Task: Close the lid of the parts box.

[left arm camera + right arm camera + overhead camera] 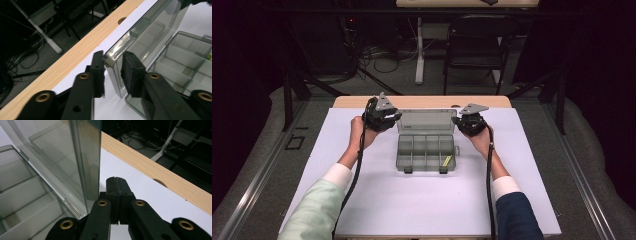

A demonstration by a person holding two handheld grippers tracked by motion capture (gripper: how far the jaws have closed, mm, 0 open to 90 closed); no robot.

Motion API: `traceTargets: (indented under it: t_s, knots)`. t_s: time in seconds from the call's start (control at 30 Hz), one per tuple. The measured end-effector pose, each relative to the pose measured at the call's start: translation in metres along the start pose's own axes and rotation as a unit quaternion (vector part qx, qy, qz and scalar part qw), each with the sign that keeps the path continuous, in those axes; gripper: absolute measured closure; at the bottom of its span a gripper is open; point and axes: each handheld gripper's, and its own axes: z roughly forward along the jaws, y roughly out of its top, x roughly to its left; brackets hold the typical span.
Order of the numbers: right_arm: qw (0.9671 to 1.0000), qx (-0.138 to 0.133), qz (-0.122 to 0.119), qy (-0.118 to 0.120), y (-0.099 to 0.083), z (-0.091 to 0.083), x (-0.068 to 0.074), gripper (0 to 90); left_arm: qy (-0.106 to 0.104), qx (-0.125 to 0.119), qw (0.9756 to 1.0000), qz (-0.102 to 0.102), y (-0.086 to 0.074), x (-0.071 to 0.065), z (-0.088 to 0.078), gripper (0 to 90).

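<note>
A clear grey compartment box (426, 154) lies on the white mat, its lid (427, 121) standing up at the back. A small yellow item (446, 161) lies in its right front compartment. My left gripper (396, 117) is at the lid's left corner. In the left gripper view my left gripper (113, 62) has that corner of the lid (147, 32) between its pads, which press on its rim. My right gripper (460, 122) sits at the lid's right end. In the right gripper view my right gripper (116, 182) is shut and empty, just right of the lid's edge (87, 157).
The white mat (422, 200) covers most of the wooden table (422, 101), which has a round hole (160, 182) near its far edge. Beyond the table stand a black chair (474, 45), a white table leg (419, 50) and floor cables (382, 57).
</note>
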Motion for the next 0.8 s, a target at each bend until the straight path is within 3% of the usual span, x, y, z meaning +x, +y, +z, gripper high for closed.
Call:
traceTargets:
  t_s: [0.3, 0.53, 0.8]
  knots:
    - [0.9999, -0.010, -0.001, -0.002, 0.007, -0.031, -0.002, 79.9, -0.008, -0.002, 0.9999, 0.007, -0.002, 0.003, 0.001, 74.5]
    - [0.9997, -0.014, -0.019, 0.007, 0.017, -0.058, 0.000, 69.0, -0.012, -0.001, 0.9999, 0.011, -0.002, 0.005, 0.001, 74.8]
    - [0.9990, -0.014, -0.038, 0.019, 0.039, -0.057, 0.011, 66.6, -0.009, 0.002, 0.9999, 0.014, -0.002, 0.005, 0.002, 74.5]
